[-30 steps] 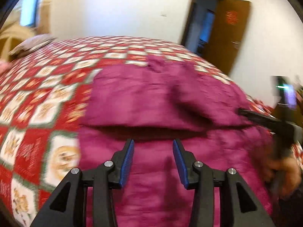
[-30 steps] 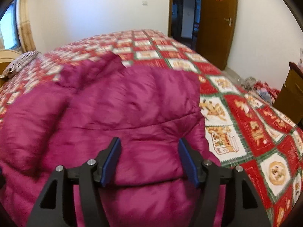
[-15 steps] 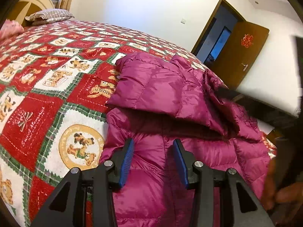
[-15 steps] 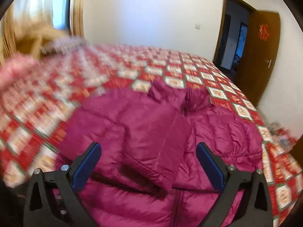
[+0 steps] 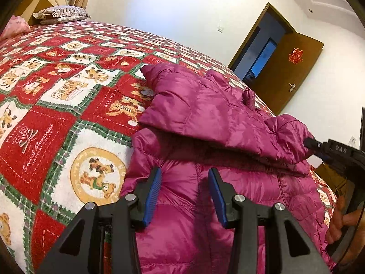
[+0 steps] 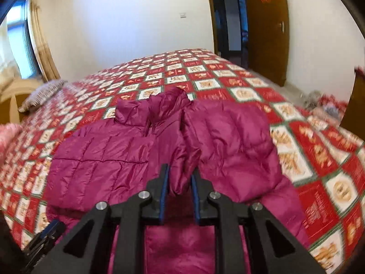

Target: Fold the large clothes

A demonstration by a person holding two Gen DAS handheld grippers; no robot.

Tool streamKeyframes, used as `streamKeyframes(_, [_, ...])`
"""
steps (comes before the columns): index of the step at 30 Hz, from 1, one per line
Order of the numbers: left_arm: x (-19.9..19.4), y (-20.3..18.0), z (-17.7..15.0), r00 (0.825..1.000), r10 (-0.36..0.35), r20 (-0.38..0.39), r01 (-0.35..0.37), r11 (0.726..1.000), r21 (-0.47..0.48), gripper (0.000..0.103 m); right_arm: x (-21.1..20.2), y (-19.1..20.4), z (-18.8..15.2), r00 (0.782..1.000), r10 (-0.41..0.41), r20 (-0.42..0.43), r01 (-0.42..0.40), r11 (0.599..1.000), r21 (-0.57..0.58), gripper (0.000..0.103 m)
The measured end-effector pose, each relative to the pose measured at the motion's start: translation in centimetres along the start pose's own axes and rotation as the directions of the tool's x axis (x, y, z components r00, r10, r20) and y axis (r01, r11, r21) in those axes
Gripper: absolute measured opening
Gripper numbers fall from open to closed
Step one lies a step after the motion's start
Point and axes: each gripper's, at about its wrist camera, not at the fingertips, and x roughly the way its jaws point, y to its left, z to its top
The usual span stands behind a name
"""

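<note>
Jacket [image 6: 109, 159] in magenta is spread on the patterned bed [image 5: 57, 96], sleeves folded across. A sleeve cuff [image 6: 180, 178] is pinched by the right tongs [image 6: 179, 190], just closed on it. The left tongs [image 5: 183, 191] are held part open above the hem, gripping nothing.

Patterned bedspread [image 5: 68, 118], striped pillow [image 5: 60, 13], brown door [image 5: 289, 73].

Jacket [image 6: 127, 159] hem cut off — floor clutter [image 6: 324, 102] blurred.
</note>
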Motion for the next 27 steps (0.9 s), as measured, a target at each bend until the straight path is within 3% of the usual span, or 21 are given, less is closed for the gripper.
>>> streamKeyframes(2, [0.0,0.0,0.0,1.0,-0.001,-0.001,0.001,1.0,-0.001,0.044,0.2,0.0,-0.4,1.0,-0.026,-0.007,0.026,1.0,-0.006,0.02])
streamKeyframes(6, [0.1,0.0,0.1,1.0,0.003,-0.002,-0.003,1.0,0.003,0.044,2.8,-2.6,-2.0,0.986,-0.115,-0.123,0.121,0.991,0.048,0.023])
streamKeyframes(8, [0.1,0.0,0.1,1.0,0.008,-0.004,-0.008,1.0,0.007,0.044,3.6,-3.9,-2.8,0.983,-0.121,-0.137,0.13,0.99,0.059,0.053])
streamKeyframes(10, [0.1,0.0,0.1,1.0,0.012,-0.005,-0.012,1.0,0.01,0.044,2.9,-4.8,-3.0,0.982,-0.143,-0.121,0.149,0.988,0.045,0.076])
streamKeyframes(12, [0.1,-0.1,0.1,1.0,0.02,-0.009,-0.02,1.0,0.016,0.044,1.2,-5.7,-2.9,0.984,-0.154,-0.096,0.159,0.986,0.056,0.076])
streamKeyframes(16, [-0.3,-1.5,0.4,0.995,0.091,-0.027,-0.089,0.993,0.075,0.044,-2.7,-6.8,-1.0,0.981,-0.191,0.028,0.187,0.977,0.103,0.063])
streamKeyframes(19, [-1.9,-3.3,1.2,0.994,0.105,-0.022,-0.1,0.983,0.151,0.044,-3.5,-6.1,1.3,0.988,-0.134,0.07,0.128,0.988,0.091,0.063])
streamKeyframes(22, [-3.8,-4.1,3.7,0.996,0.076,0.04,-0.081,0.986,0.147,0.044,-2.4,-3.1,3.8,0.994,-0.064,0.084,0.064,0.998,0.011,0.062])
streamKeyframes(24, [-4.0,-4.8,6.2,0.993,0.095,0.071,-0.104,0.983,0.153,0.049,-0.4,-0.8,4.7,0.998,-0.008,0.06,0.012,0.998,-0.068,0.052])
streamKeyframes(26, [-2.9,-5.5,9.2,0.985,0.149,0.088,-0.162,0.972,0.171,0.055,2.2,0.9,4.7,1.0,-0.003,-0.006,0.003,0.991,-0.134,0.028])
streamKeyframes(27, [-2.2,-5.7,10.6,0.98,0.174,0.1,-0.189,0.967,0.173,0.056,3.6,1.5,4.5,0.999,-0.012,-0.048,0.004,0.988,-0.156,0.025])
